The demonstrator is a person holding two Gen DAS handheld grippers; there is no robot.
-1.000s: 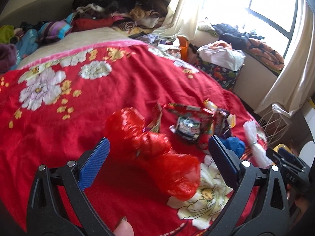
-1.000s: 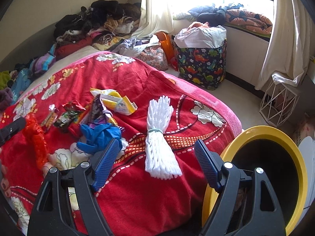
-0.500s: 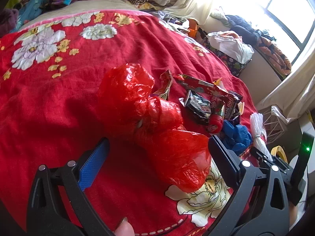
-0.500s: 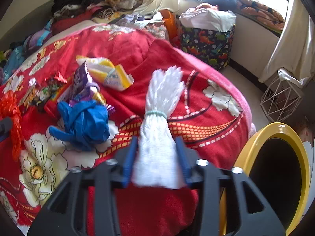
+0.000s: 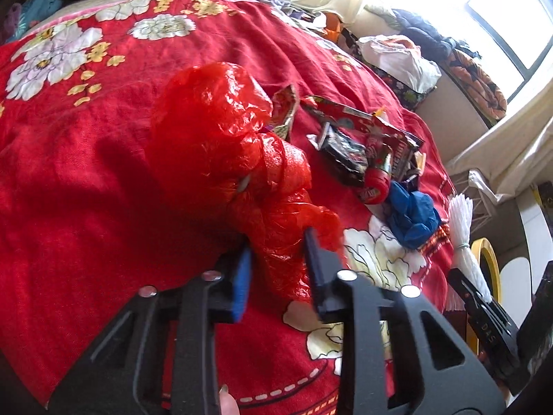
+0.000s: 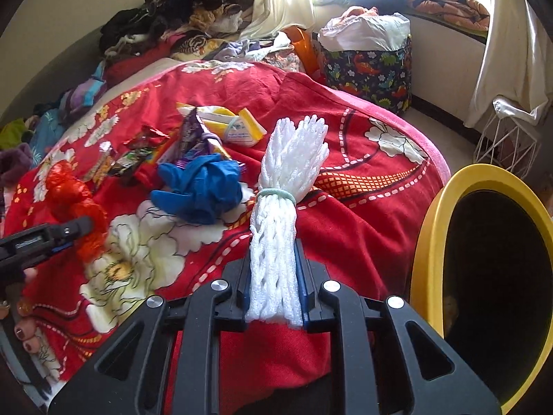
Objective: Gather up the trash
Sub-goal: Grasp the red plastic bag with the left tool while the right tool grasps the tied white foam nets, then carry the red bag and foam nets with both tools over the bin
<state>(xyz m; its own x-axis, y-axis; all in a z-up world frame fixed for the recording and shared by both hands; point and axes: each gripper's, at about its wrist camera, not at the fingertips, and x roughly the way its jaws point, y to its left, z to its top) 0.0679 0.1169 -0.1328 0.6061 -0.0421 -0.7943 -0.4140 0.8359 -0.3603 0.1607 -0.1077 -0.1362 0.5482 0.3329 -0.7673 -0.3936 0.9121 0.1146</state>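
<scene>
A crumpled red plastic bag (image 5: pixel 221 145) lies on the red flowered bedspread (image 5: pixel 86 180). My left gripper (image 5: pixel 276 252) is shut on the bag's near end; both show in the right wrist view (image 6: pixel 74 204). My right gripper (image 6: pixel 273 276) is shut on a bundle of white foam netting (image 6: pixel 290 173) tied with a green band, which also shows in the left wrist view (image 5: pixel 461 228). A crumpled blue glove (image 6: pixel 200 186), snack wrappers (image 5: pixel 359 145) and a yellow packet (image 6: pixel 231 124) lie between the two. A yellow-rimmed bin (image 6: pixel 484 276) stands right of the bed.
Piled clothes (image 6: pixel 179 17) lie at the head of the bed. A dinosaur-print basket (image 6: pixel 369 65) full of laundry stands by the window. A white wire basket (image 6: pixel 508 138) stands on the floor near the curtain.
My left gripper has closed on the red bag's near end. My right gripper, shut on the white netting, has lifted it slightly and pulled back.
</scene>
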